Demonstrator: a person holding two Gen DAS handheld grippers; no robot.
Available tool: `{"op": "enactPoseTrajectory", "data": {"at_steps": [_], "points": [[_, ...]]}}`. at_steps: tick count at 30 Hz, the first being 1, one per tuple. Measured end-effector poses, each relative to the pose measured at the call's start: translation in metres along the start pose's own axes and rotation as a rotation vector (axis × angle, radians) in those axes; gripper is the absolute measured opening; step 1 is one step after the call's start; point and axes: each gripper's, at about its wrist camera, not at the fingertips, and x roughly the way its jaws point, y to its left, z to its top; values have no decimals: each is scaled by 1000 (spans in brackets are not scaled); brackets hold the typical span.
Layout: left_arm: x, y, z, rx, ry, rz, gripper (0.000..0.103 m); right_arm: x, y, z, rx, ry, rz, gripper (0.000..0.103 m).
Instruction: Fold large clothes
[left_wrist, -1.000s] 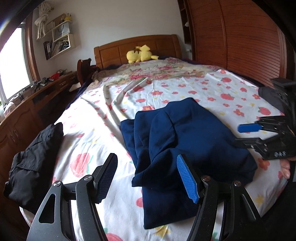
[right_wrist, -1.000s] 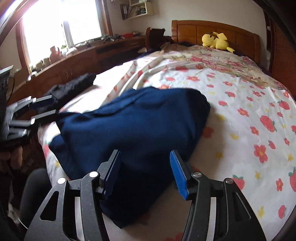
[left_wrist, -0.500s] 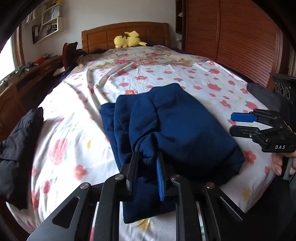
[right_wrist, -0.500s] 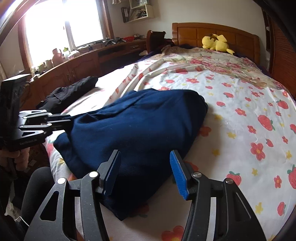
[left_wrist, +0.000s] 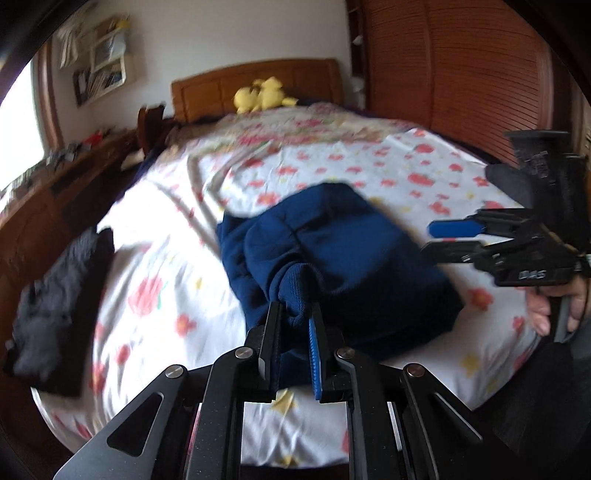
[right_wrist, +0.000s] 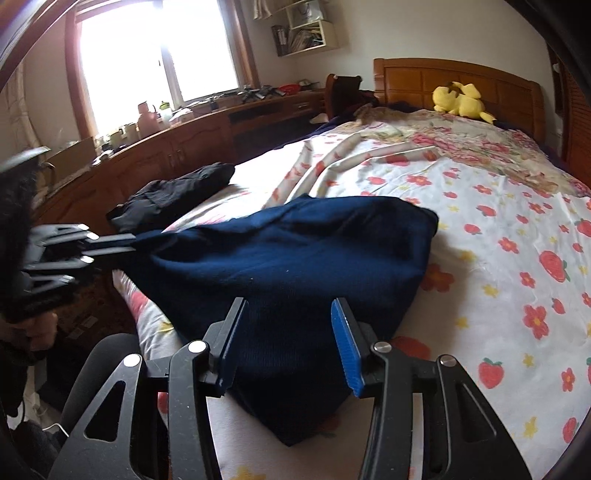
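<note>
Now my left claw (left_wrist: 294, 326) grips the navy garment's (left_wrist: 343, 243) bunched edge; my right claw (right_wrist: 288, 341), still closing, needs its own hold.

**Knit, cotton, matt plastic and varnished wood**

The navy blue knitted cloth garment (right_wrist: 306, 251) looks soft and matt, with a ribbed hem (left_wrist: 295, 291). The white flower-printed cotton bed sheet (right_wrist: 498, 280) is thin, smooth and creased. The crumpled black cloth garment (right_wrist: 173, 195) has a faint sheen. Each black tool, left (left_wrist: 293, 345) and right (right_wrist: 288, 345), is matt plastic with shiny metal rivets and ridged blue pads (right_wrist: 347, 350). The brown wooden headboard (right_wrist: 417, 81) is glossy with varnish. The yellow stuffed toy (right_wrist: 460, 100) is fuzzy plush.
</note>
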Motion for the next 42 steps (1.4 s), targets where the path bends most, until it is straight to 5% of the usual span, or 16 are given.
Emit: {"op": "enactPoseTrajectory", "data": {"at_steps": [7,16,24,29,35,42], "points": [[13,6,-14,-11,32,2,20,46,4,-24,-42,200,-24,47],[0,16,-5,-6,-59,27,26,38,-3,-19,-23,156,-15,48],[1,27,-21,-37,-89,35,26,38,-29,10,-24,74,-112,51],[7,36,-20,-60,-91,25,26,65,-69,35,61,67,-159,74],[17,42,-17,-63,-82,13,26,109,-128,60,174,116,-200,75],[23,43,-14,-61,-71,10,26,155,-171,71,298,169,-108,75]]}}
